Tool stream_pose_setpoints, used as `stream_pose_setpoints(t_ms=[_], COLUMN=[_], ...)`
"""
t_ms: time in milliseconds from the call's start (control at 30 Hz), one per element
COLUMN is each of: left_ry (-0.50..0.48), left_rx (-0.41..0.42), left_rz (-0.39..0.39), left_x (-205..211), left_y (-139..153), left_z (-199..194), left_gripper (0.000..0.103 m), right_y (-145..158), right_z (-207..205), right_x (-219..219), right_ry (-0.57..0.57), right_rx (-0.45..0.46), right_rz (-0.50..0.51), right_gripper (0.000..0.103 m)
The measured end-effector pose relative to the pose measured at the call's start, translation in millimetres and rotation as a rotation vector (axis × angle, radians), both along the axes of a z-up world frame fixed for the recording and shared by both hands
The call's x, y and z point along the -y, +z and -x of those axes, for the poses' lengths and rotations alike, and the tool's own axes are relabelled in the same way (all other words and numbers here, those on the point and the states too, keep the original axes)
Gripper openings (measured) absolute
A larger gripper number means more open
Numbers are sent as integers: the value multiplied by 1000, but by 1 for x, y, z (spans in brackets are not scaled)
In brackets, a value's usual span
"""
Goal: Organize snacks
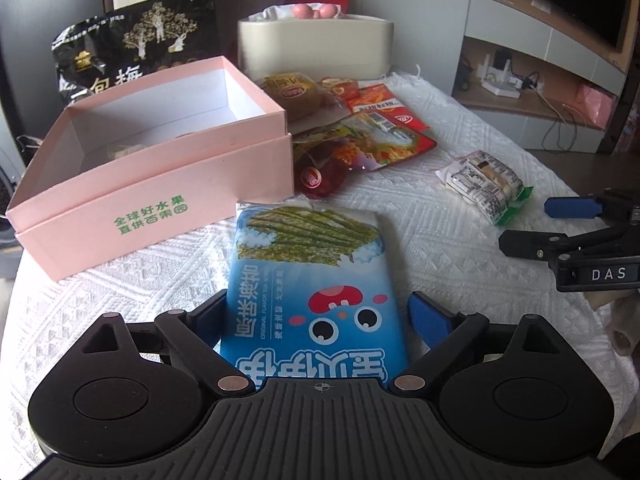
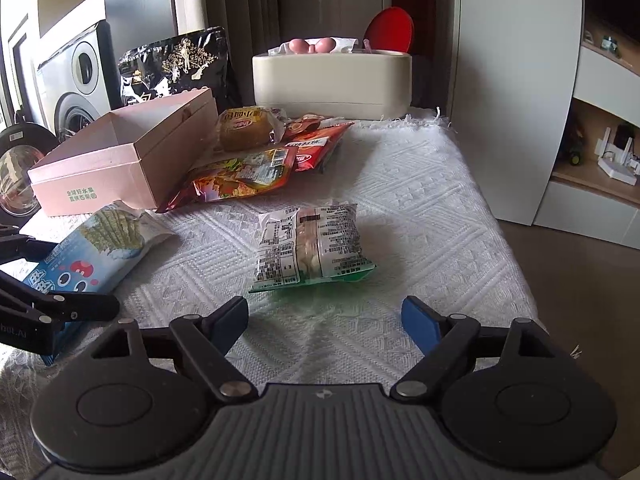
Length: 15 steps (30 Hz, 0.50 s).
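Note:
A blue seaweed snack bag [image 1: 316, 280] lies between the fingers of my left gripper [image 1: 320, 316], whose jaws stand wide around the bag's sides without clearly pinching it. The bag also shows in the right wrist view [image 2: 96, 248]. An open pink box [image 1: 152, 160] stands to the left, also in the right wrist view [image 2: 120, 160]. My right gripper [image 2: 326, 320] is open and empty, just short of a clear wrapped snack with a green edge [image 2: 312, 248], which also shows in the left wrist view [image 1: 484, 186].
Red and orange snack packets [image 1: 360, 136] lie piled right of the box. A black plum bag [image 1: 136, 44] and a cream tissue box [image 1: 316, 48] stand at the back. A white cloth covers the table [image 2: 420, 200], whose right edge drops to the floor.

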State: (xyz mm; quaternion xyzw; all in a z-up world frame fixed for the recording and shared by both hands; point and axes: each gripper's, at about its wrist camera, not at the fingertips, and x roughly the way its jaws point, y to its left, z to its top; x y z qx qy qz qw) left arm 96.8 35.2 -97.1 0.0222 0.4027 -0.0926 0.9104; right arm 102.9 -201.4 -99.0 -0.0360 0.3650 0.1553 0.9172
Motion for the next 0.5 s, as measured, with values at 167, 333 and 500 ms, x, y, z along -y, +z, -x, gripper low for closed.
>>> stream_pose_setpoints(t_ms=[167, 333, 500], left_ry=[-24, 32, 80], left_rx=[0, 14, 74], left_rz=[-6, 101, 132], left_x=[-2, -20, -35], left_y=[1, 15, 35], left_z=[3, 11, 22], left_gripper=[93, 85, 85], right_y=[1, 16, 38], right_z=[-1, -8, -42], right_x=[0, 4, -18], right_ry=[53, 73, 149], right_rx=[-20, 26, 56], right_rz=[10, -54, -91], right_gripper=[92, 92, 92])
